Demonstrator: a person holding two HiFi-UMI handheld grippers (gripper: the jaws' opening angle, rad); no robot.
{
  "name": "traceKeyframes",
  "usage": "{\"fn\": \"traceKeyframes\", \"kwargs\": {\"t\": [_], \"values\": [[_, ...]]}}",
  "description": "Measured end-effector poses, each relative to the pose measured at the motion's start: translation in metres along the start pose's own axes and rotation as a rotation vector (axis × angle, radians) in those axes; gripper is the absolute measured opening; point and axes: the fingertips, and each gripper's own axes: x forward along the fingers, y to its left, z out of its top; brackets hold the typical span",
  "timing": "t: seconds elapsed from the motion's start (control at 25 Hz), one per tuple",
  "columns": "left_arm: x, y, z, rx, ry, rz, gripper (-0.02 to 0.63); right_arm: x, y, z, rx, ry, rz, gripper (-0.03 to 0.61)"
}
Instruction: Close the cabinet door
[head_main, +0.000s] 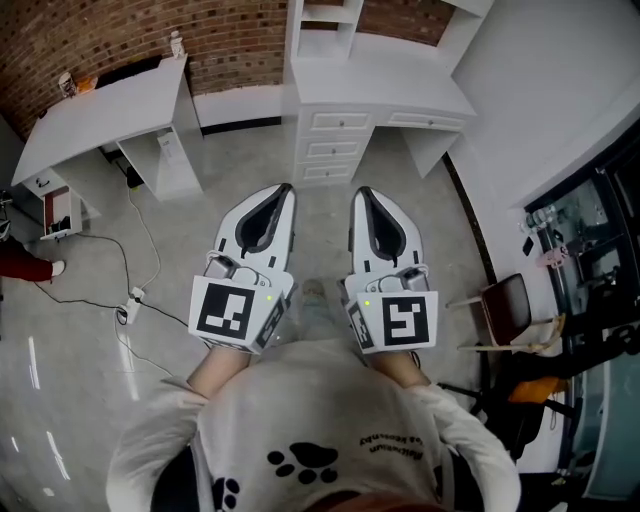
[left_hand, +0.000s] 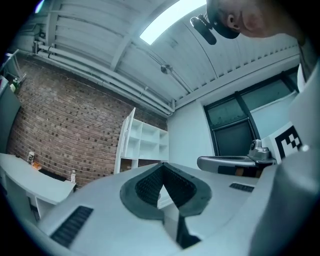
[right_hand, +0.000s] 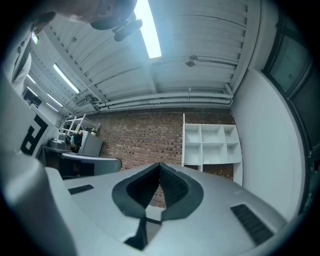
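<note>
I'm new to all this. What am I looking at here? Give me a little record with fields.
Left gripper: shut, empty
Right gripper: shut, empty, beside the left one
Ahead: white desk with drawers, open shelves above, brick wall behind
Further left: second white desk
Floor: cables
Right edge: chair

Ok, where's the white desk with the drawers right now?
In the head view the white desk with drawers stands at top centre against the brick wall, with a plain white table to its left.
</note>
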Motion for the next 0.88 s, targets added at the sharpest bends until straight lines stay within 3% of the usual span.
{"fn": "traceKeyframes", "kwargs": {"t": [0.88], "values": [[0.216, 0.073, -0.018, 0.042, -0.048, 0.119, 0.009, 0.208, -0.137, -0.044, 0.057, -0.063, 0.15, 0.009]]}}
